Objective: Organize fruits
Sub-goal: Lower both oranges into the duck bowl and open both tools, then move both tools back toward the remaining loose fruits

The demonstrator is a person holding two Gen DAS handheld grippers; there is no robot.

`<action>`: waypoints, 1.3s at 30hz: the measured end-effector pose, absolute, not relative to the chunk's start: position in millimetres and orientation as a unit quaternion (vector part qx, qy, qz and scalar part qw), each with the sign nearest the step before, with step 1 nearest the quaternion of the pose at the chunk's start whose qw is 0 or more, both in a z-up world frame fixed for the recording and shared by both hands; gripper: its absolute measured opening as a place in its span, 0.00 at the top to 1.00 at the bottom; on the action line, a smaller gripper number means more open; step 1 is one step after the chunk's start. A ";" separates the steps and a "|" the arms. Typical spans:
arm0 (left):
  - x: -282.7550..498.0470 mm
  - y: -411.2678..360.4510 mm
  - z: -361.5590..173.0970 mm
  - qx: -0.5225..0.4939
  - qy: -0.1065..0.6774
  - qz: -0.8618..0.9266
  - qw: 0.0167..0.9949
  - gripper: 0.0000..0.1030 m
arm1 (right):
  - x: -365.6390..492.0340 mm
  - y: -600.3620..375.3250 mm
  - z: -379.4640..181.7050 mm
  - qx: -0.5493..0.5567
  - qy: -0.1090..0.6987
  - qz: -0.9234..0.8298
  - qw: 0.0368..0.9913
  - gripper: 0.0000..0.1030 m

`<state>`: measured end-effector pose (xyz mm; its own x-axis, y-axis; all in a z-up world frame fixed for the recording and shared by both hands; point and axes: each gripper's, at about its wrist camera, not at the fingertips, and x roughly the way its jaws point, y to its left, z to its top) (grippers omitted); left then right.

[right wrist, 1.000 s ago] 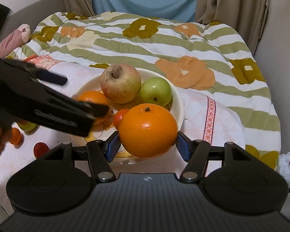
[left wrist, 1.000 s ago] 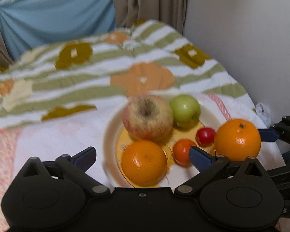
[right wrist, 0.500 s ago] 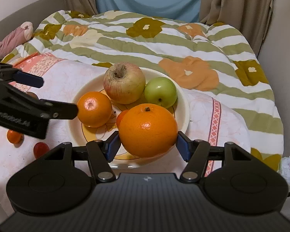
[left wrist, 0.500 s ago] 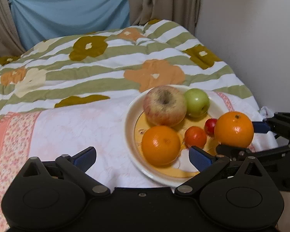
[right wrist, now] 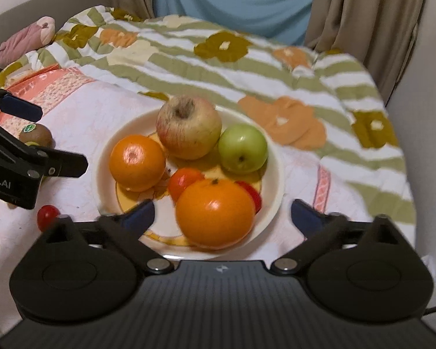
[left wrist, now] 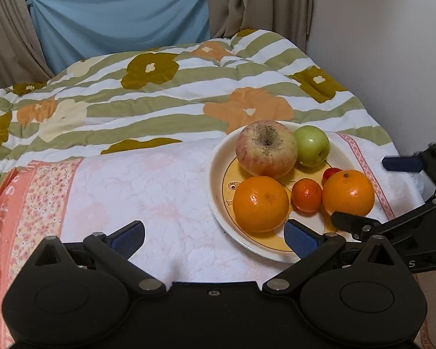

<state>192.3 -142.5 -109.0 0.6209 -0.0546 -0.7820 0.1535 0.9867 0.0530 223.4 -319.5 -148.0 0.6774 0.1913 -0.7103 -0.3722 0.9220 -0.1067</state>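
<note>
- Orange fruit [right wrist: 215, 213] is seen lying on the plate [right wrist: 276, 157] between the right hand-held gripper's [right wrist: 222, 212] jaws, which have just been opening and are clear of it.
- The left hand-held gripper [left wrist: 213, 237] is held tilted downward, jaws spread and empty, beside the plate.

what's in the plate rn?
In the plate: big reddish apple, green apple, two oranges, a small orange-red fruit, and a red one mostly hidden behind the near orange.
</note>
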 end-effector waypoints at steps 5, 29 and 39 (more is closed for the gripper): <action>185.3 -144.7 -104.0 0.063 0.428 -0.056 0.900 0.00 | 220.6 -316.9 -143.5 -0.135 0.369 0.153 0.907 0.00; 111.7 -89.7 -51.2 0.051 0.392 -0.056 0.917 0.00 | 153.6 -298.2 -71.1 -0.119 0.322 0.129 0.930 0.00; 80.3 -48.9 -39.5 0.064 0.378 -0.096 0.919 0.02 | 115.8 -266.1 -47.4 -0.061 0.335 0.101 0.935 0.00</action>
<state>80.3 -48.9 -39.5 0.6960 -0.1288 -0.7064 0.2257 0.9732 0.0450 115.8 -266.1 -47.4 0.7550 0.1479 -0.6388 -0.2292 0.9723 -0.0457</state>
